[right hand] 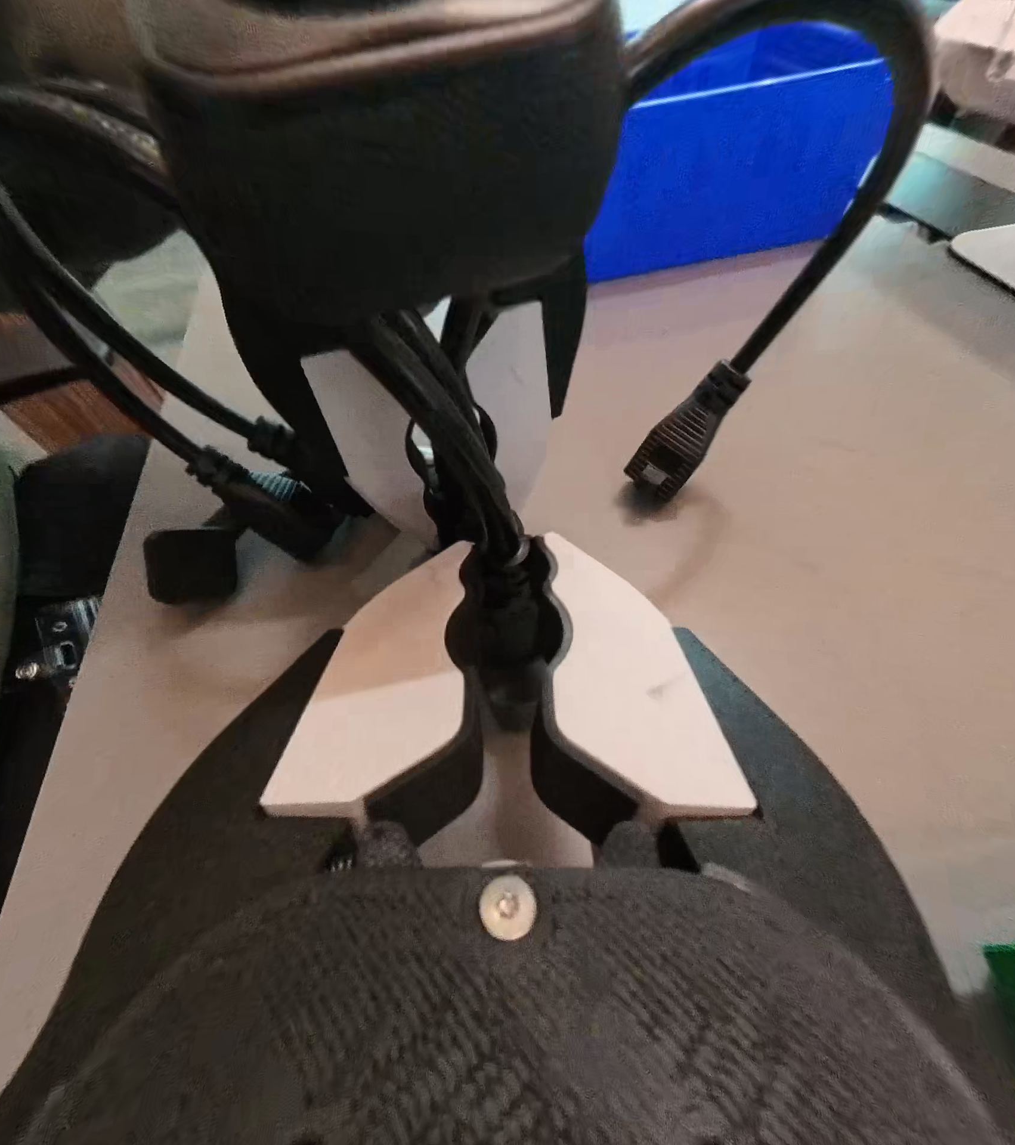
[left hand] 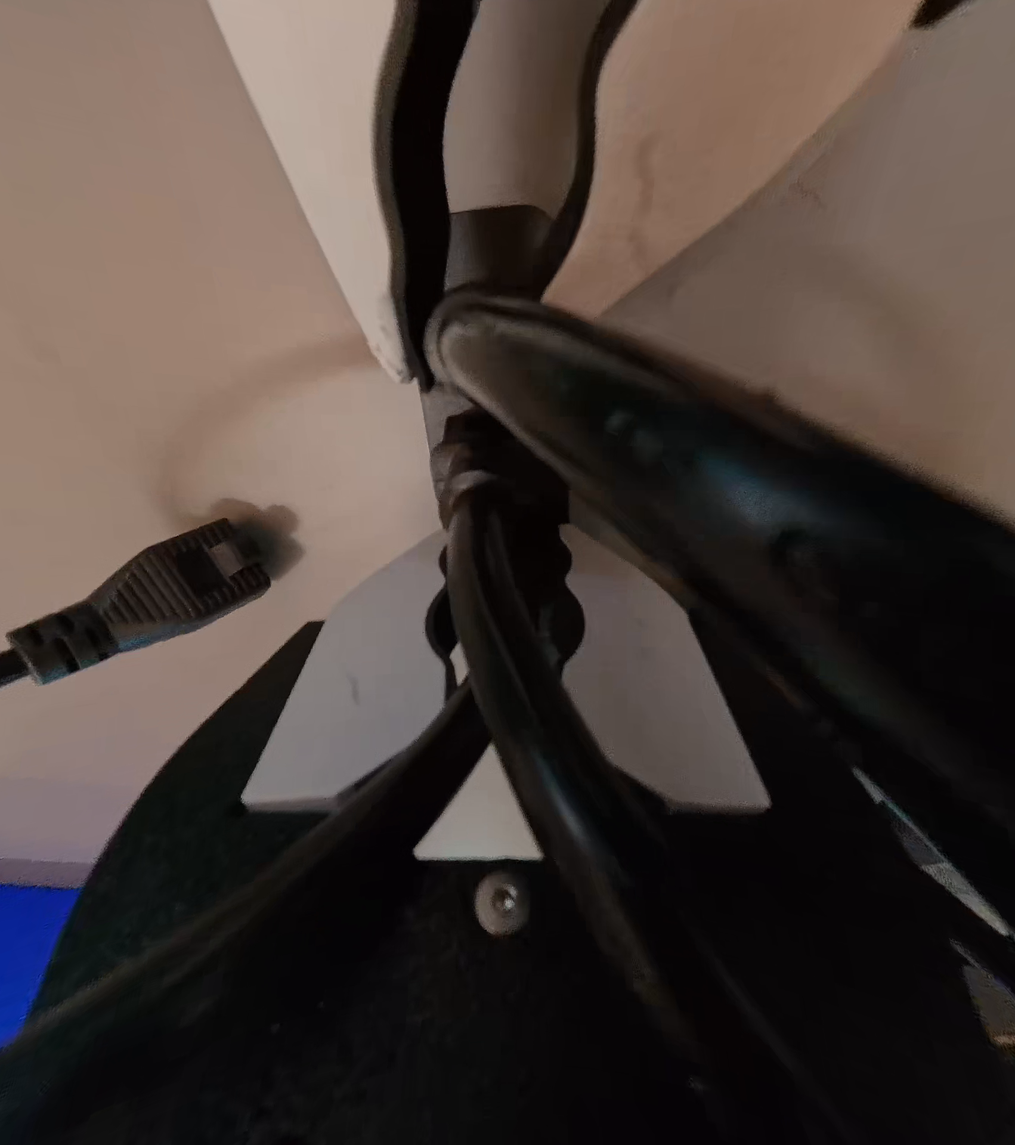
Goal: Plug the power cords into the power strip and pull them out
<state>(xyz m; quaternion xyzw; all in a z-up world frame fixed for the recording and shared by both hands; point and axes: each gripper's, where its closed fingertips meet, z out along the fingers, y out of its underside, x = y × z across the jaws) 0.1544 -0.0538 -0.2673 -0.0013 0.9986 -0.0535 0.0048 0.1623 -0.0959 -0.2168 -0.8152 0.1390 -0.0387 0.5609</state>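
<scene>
My right gripper [right hand: 508,595] clenched on bundled black power cords [right hand: 461,446]; left gripper [left hand: 492,557] pinches same bundle from opposite side, tips nearly meeting.

Risk, my guess: both pulling on one bundle, cords slip or tie snags; loose connector [right hand: 678,443] dragging on desk [right hand: 864,619] may catch.

Right view alone shows blue bin [right hand: 740,173] and plugs [right hand: 257,495] near desk edge. Left view shows only connector end [left hand: 183,582]. Power strip: not identifiable in either view.
</scene>
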